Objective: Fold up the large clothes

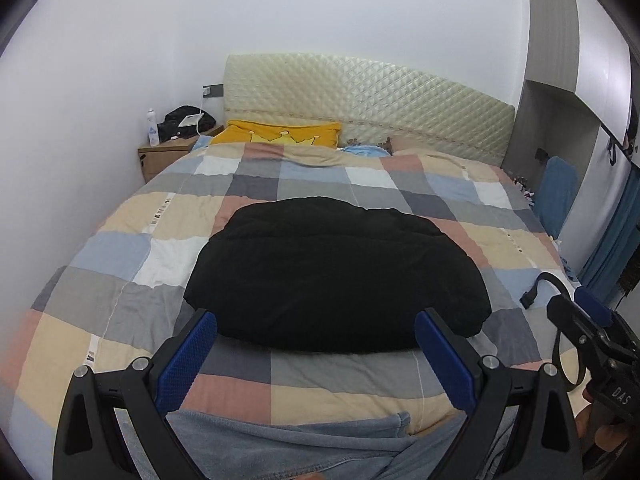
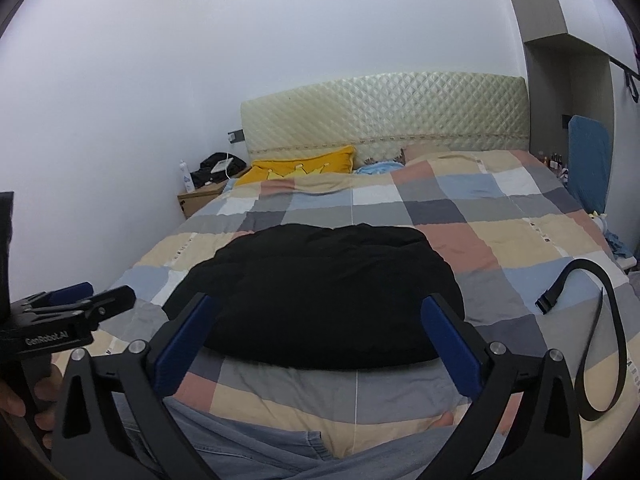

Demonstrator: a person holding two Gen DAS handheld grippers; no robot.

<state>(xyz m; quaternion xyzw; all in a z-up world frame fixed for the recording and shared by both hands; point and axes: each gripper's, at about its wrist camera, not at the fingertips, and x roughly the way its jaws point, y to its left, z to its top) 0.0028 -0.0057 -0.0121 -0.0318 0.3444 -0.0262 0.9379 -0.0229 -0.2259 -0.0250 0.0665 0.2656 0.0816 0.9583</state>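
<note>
1. A wide bed spread with a checked quilt (image 1: pixel 132 248) in blue, grey, beige, pink and white squares fills most of both views, running up to a cream quilted padded headboard (image 1: pixel 368 96).
2. A bulky black folded garment (image 1: pixel 336 268) lies on the quilt in the middle of the bed, a rounded, flattened bundle with its near edge towards the foot of the bed; in the right wrist view it sits the same way (image 2: pixel 320 292).
3. A light blue denim garment (image 1: pixel 280 448) lies crumpled along the near edge of the bed, below the black bundle and apart from it.
4. A mustard-yellow cushion (image 1: pixel 276 133) rests against the headboard on the left, with a small wooden bedside table (image 1: pixel 160 156) beside it carrying dark clutter.
5. A black strap belt with a buckle end (image 2: pixel 600 320) curls on the quilt to the right of the bundle.
6. The left gripper (image 1: pixel 316 340), black with blue ribbed pads, has its jaws spread wide; nothing is between them, and the bundle's near edge shows just beyond the tips.
7. The right gripper (image 2: pixel 316 328) is likewise released, jaws wide apart and empty, facing the same edge of the bundle.
</note>
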